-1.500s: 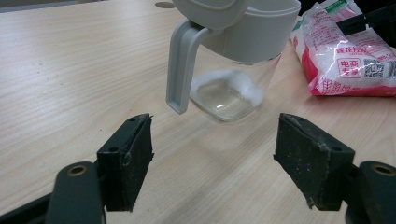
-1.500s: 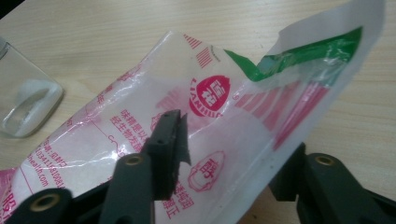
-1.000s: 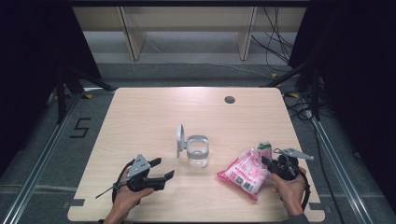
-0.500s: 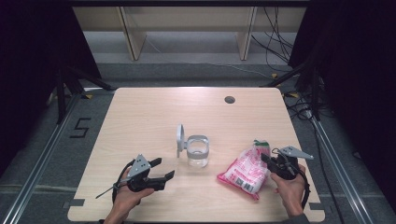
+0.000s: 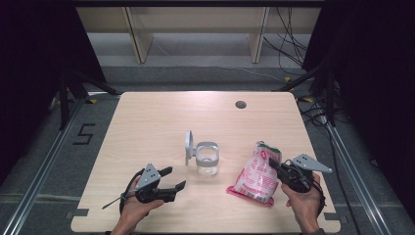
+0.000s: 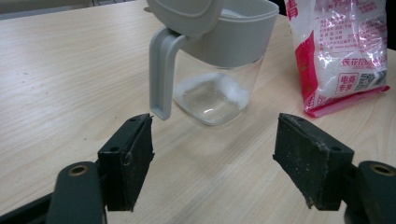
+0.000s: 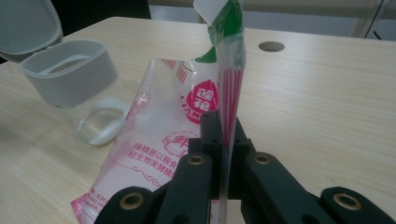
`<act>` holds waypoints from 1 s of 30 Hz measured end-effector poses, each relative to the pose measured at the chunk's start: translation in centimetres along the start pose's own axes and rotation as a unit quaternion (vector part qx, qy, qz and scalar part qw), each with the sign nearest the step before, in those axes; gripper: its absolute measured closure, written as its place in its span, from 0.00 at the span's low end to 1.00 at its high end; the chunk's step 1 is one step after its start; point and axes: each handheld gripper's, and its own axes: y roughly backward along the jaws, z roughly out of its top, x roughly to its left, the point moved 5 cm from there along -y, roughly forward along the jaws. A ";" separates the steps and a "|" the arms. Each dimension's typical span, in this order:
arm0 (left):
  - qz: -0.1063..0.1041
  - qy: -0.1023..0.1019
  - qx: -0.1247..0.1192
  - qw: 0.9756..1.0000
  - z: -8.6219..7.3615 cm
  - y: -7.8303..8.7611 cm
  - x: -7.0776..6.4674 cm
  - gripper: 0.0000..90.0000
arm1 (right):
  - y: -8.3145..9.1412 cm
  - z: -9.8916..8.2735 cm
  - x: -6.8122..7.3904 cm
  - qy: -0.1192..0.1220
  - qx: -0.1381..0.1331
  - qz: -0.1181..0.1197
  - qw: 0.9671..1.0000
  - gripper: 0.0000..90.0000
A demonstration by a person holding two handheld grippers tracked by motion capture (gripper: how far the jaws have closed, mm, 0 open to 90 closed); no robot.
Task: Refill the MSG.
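A pink and white plastic bag (image 5: 256, 172) of white grains lies at the table's right front, its top end raised. My right gripper (image 5: 277, 168) is shut on the bag's edge (image 7: 227, 116), which stands pinched between the jaws. A clear glass jar (image 5: 206, 159) with a grey rim and an upright open grey lid (image 5: 188, 147) stands mid-table; a little white powder lies in its bottom (image 6: 210, 95). My left gripper (image 5: 171, 179) rests open near the front left, aimed at the jar, nothing between its pads (image 6: 128, 161).
The wooden table (image 5: 161, 120) has a round cable hole (image 5: 240, 104) at its far right. A bare floor and shelf legs lie beyond the far edge; dark stands flank both sides. Bare wood stretches behind the jar.
My right gripper has risen a little, lifting the bag's top end off the table so the bag stands more upright. The left gripper and the jar have stayed put.
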 end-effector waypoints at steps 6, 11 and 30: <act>-0.007 0.002 -0.002 1.000 0.6 -0.3 -2.2 0.31 | 0.4 1.2 1.5 0.018 -0.025 0.025 0.999 1.00; -0.014 0.003 -0.001 1.000 1.1 -0.5 -3.9 0.31 | 0.9 2.2 3.1 0.052 -0.037 0.031 0.997 1.00; -0.103 0.089 0.011 0.991 2.4 -4.9 -10.7 0.31 | 1.3 5.4 6.8 0.098 -0.028 0.068 0.992 1.00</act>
